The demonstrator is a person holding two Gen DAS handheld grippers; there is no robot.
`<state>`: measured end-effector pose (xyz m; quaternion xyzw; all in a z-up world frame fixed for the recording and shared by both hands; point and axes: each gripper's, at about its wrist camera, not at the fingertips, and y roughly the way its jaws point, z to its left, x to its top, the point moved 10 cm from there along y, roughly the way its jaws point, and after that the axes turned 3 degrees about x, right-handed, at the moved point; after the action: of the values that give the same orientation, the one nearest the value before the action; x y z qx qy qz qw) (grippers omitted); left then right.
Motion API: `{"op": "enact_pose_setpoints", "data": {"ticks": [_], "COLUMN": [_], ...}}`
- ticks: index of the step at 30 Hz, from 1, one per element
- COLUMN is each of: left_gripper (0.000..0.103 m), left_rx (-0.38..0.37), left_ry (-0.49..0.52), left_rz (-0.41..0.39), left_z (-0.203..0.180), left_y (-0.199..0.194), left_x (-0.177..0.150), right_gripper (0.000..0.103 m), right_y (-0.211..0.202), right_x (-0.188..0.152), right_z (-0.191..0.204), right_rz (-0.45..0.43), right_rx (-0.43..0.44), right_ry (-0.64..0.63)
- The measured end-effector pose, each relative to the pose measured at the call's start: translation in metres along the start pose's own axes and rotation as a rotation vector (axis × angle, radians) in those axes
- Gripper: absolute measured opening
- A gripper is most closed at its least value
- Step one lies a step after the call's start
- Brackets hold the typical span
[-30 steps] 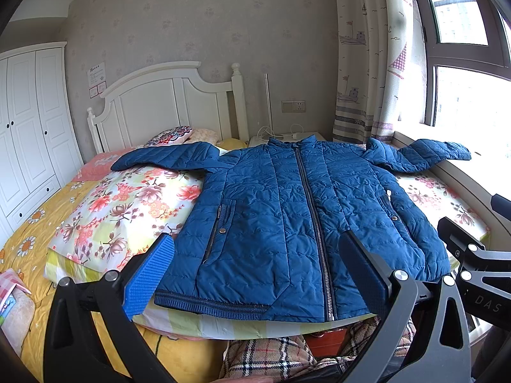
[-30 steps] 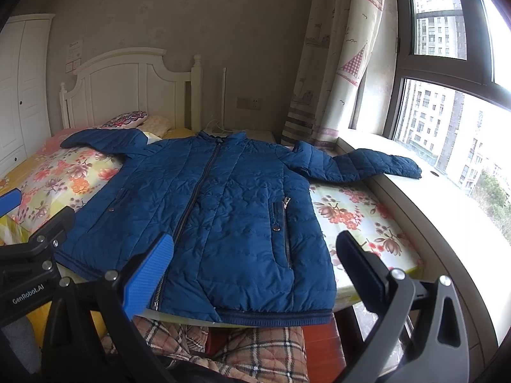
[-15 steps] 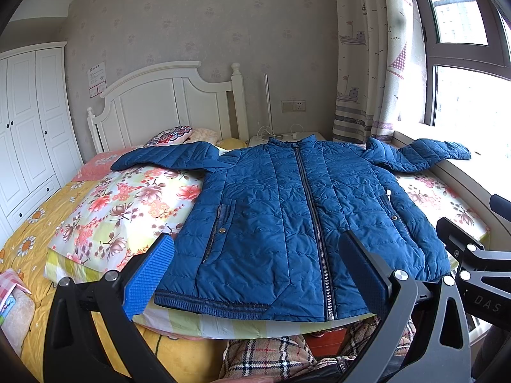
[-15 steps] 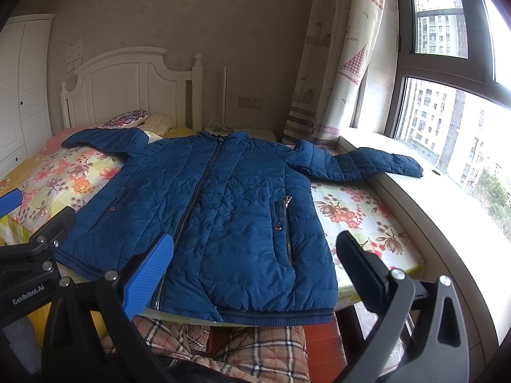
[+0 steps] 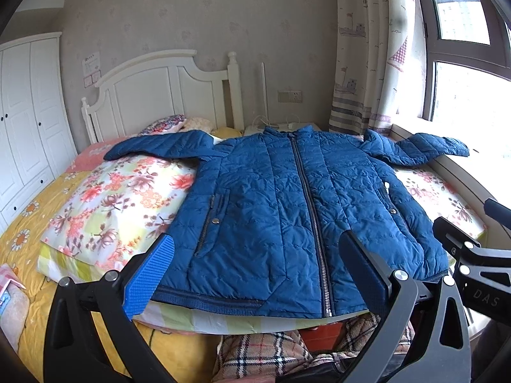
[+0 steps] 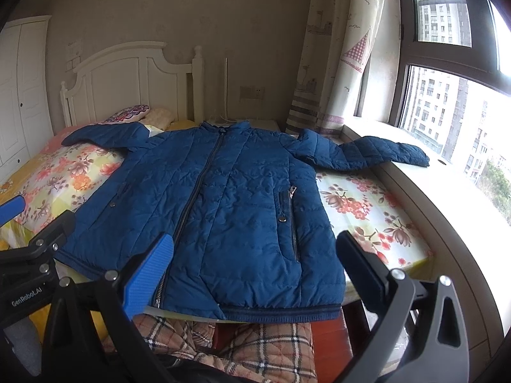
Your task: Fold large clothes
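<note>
A blue quilted jacket (image 5: 287,204) lies flat and zipped on the floral quilt, front up, hem toward me, both sleeves spread out. It also shows in the right wrist view (image 6: 223,204); its right sleeve (image 6: 367,153) reaches onto the window sill. My left gripper (image 5: 255,265) is open and empty, held just short of the hem's middle. My right gripper (image 6: 252,265) is open and empty, short of the hem's right half.
The floral quilt (image 5: 121,198) covers the bed, with a white headboard (image 5: 159,95) behind and a wardrobe (image 5: 28,121) at left. A window sill (image 6: 447,198) runs along the right. A plaid cloth (image 6: 249,344) lies below the bed's near edge.
Both grippers have shifted very slightly; the jacket has not moved and both stay open.
</note>
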<state>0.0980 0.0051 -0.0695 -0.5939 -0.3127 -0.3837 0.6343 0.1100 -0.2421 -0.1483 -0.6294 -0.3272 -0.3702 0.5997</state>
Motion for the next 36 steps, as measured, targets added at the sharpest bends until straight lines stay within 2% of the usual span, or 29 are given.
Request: {"op": "enact_pose_setpoints", "data": {"ticks": [4, 8, 11, 14, 19, 23, 29, 32, 33, 34, 36], "left_gripper": [0.099, 0.099, 0.099, 0.099, 0.099, 0.099, 0.099, 0.099, 0.099, 0.099, 0.099], "left_rx": [-0.036, -0.064, -0.097, -0.130, -0.099, -0.103, -0.107, -0.109, -0.112, -0.113, -0.113], "left_ry": [0.004, 0.018, 0.067, 0.109, 0.035, -0.001, 0.032, 0.023, 0.019, 0.016, 0.013], "left_rz": [0.028, 0.074, 0.192, 0.273, 0.360, 0.407, 0.403, 0.407, 0.410, 0.411, 0.412], "left_z": [-0.008, -0.027, -0.049, -0.062, -0.046, -0.032, -0.036, -0.037, -0.036, -0.035, -0.036], "left_y": [0.022, 0.084, 0.161, 0.224, 0.323, 0.362, 0.368, 0.370, 0.370, 0.370, 0.371], "left_x": [0.006, 0.026, 0.040, 0.050, 0.055, 0.046, 0.038, 0.037, 0.037, 0.037, 0.037], "right_gripper": [0.101, 0.101, 0.101, 0.101, 0.101, 0.101, 0.100, 0.090, 0.074, 0.064, 0.030], "right_y": [0.024, 0.089, 0.142, 0.191, 0.260, 0.300, 0.337, 0.344, 0.346, 0.346, 0.342], "right_x": [0.009, 0.010, 0.017, 0.031, 0.049, 0.062, 0.083, 0.093, 0.099, 0.104, 0.123], "right_z": [-0.013, -0.045, -0.089, -0.151, -0.248, -0.296, -0.339, -0.346, -0.346, -0.345, -0.340], "right_rz": [-0.005, 0.099, 0.172, 0.207, 0.232, 0.232, 0.196, 0.158, 0.147, 0.134, 0.072], "right_rx": [0.059, 0.095, 0.049, -0.019, -0.070, -0.133, -0.192, -0.208, -0.208, -0.218, -0.232], "right_ry": [0.044, 0.132, 0.220, 0.337, 0.582, 0.668, 0.738, 0.744, 0.735, 0.717, 0.657]}}
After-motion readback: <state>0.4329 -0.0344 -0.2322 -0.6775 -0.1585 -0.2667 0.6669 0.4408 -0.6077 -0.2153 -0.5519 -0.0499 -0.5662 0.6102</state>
